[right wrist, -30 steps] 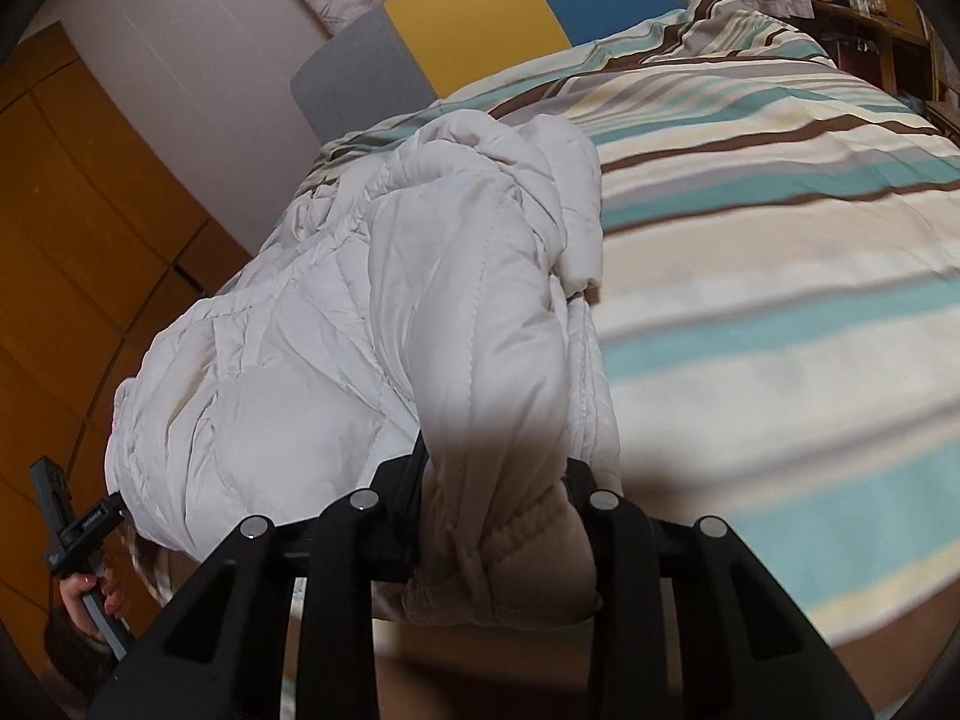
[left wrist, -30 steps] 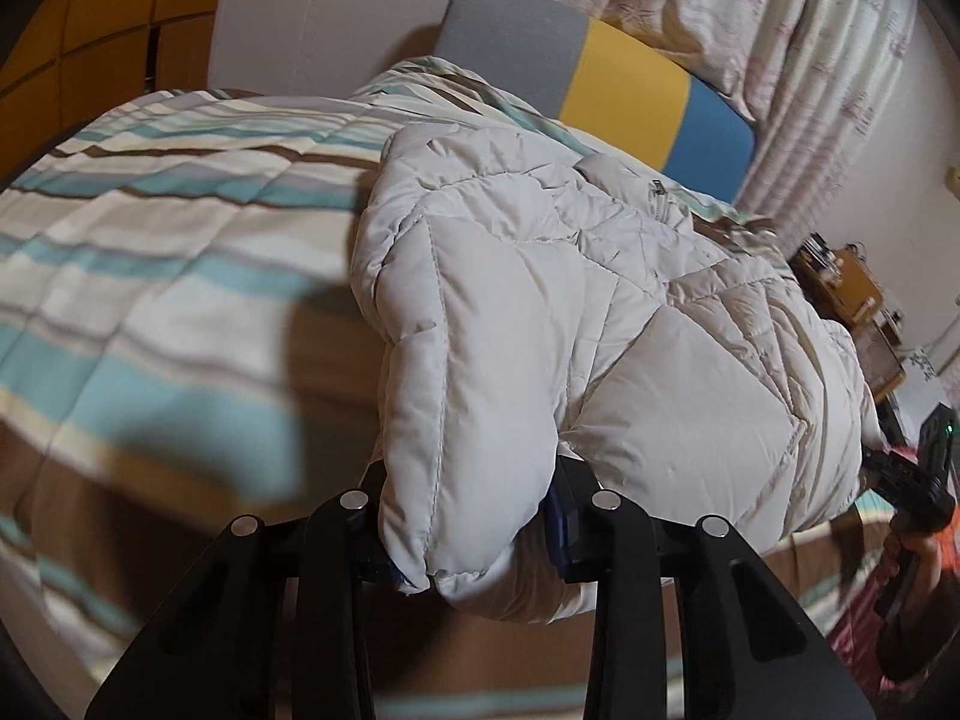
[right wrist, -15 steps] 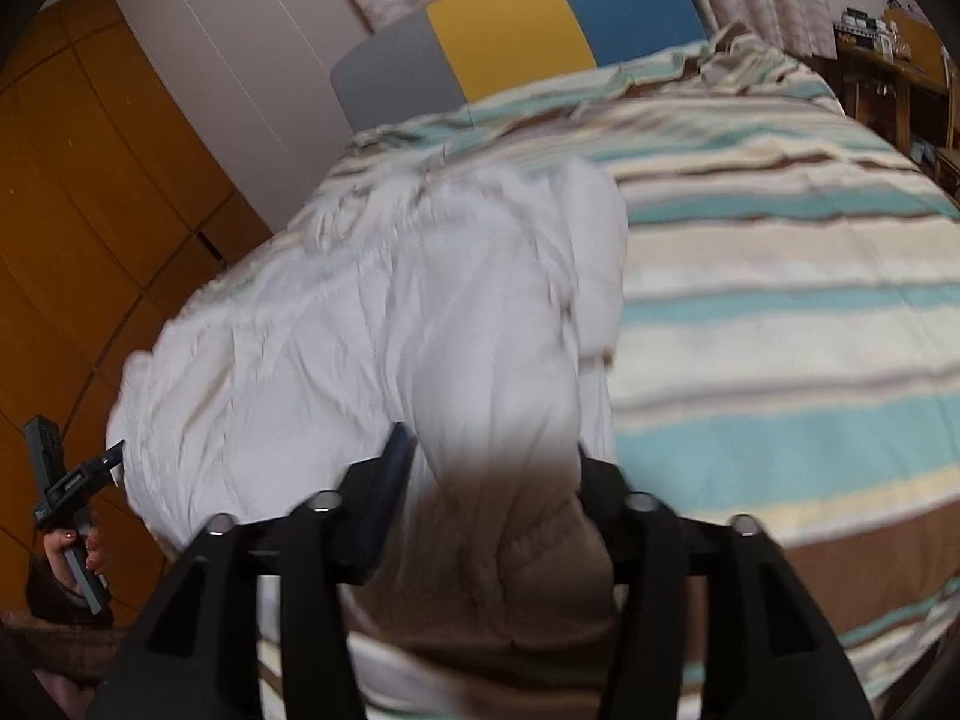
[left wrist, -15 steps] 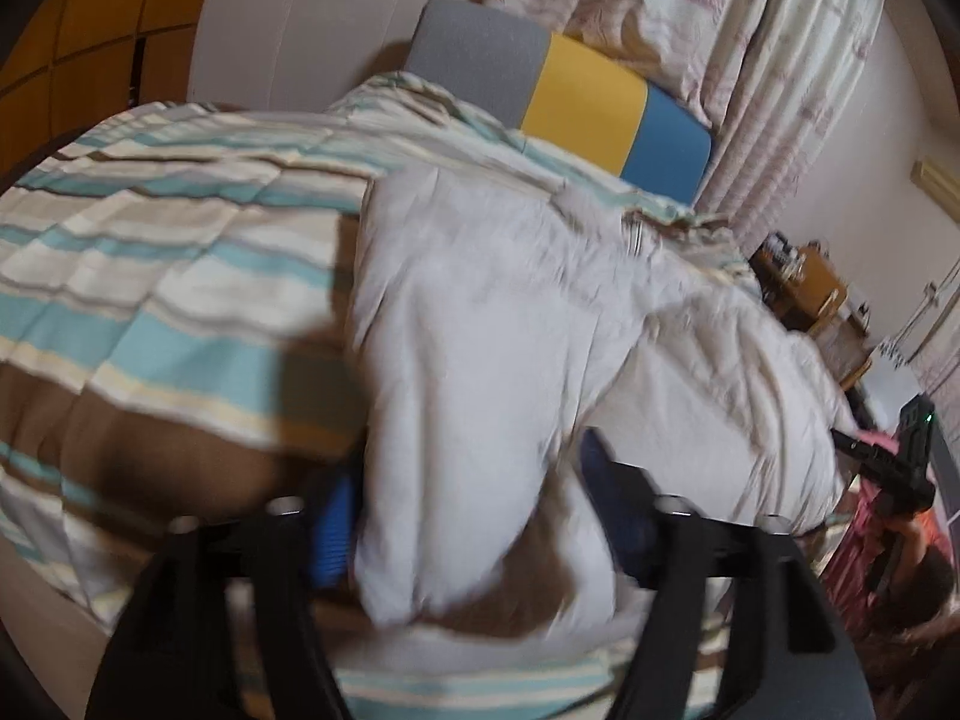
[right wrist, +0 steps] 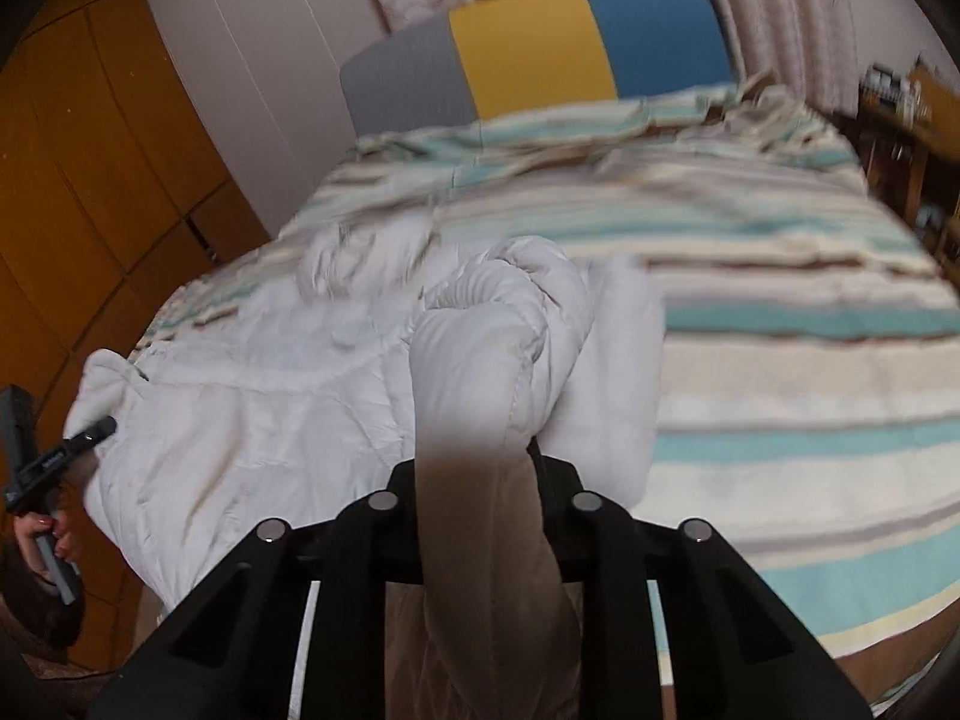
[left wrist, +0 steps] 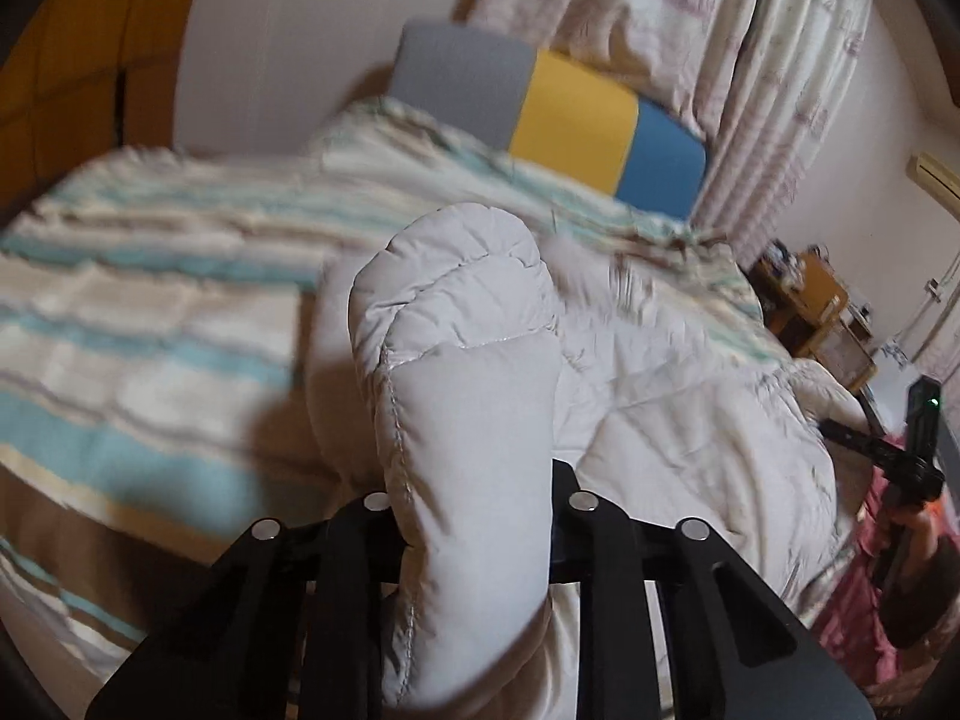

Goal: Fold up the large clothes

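Left gripper (left wrist: 474, 498) clamps jacket (left wrist: 690, 420) fold at lower centre; right gripper (right wrist: 480, 480) likewise; fingertips hidden by fabric; bed (right wrist: 780, 300) blurred.

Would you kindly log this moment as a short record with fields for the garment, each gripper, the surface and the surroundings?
garment: white puffer jacket, bulk lying on the bed, near end bunched and raised
left gripper: jaws shut on a padded fold of the jacket
right gripper: jaws shut on another fold of the jacket
surface: striped duvet in teal, cream and brown
headboard: grey, yellow and blue panels
surroundings: curtains behind the headboard, wooden wardrobe on one side
image quality: motion blur in both views
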Tool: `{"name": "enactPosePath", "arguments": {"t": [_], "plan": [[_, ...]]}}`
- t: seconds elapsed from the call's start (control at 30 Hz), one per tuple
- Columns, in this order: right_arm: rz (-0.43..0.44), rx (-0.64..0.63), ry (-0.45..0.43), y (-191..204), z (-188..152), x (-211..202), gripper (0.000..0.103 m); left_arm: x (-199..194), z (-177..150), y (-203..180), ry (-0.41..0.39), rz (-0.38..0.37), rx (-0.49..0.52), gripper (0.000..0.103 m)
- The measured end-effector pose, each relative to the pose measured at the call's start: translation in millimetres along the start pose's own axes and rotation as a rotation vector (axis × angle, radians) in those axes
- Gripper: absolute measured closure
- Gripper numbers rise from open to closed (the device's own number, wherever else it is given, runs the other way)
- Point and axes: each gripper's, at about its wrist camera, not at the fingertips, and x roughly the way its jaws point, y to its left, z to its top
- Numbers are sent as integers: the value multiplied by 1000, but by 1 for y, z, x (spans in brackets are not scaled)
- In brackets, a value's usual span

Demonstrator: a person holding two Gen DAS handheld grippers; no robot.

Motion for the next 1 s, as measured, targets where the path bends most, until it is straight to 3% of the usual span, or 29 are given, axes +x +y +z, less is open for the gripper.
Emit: {"name": "enactPosePath", "arguments": {"t": [0.17, 0.3, 0.47, 0.83, 1.0], "plan": [[-4, 11, -116, 3, 32, -12, 83, -12, 40, -6, -159, 37, 20, 83], [-25, 28, -175, 7, 55, 3, 83, 4, 66, -9, -222, 88, 19, 84], [-83, 57, -200, -1, 77, 38, 83, 42, 82, -12, -246, 197, 58, 84], [-243, 10, -149, -12, 93, 122, 82, 131, 98, 4, -155, 349, 30, 84], [-282, 20, -75, -25, 90, 158, 72, 168, 91, 13, -79, 389, 35, 83]]}}
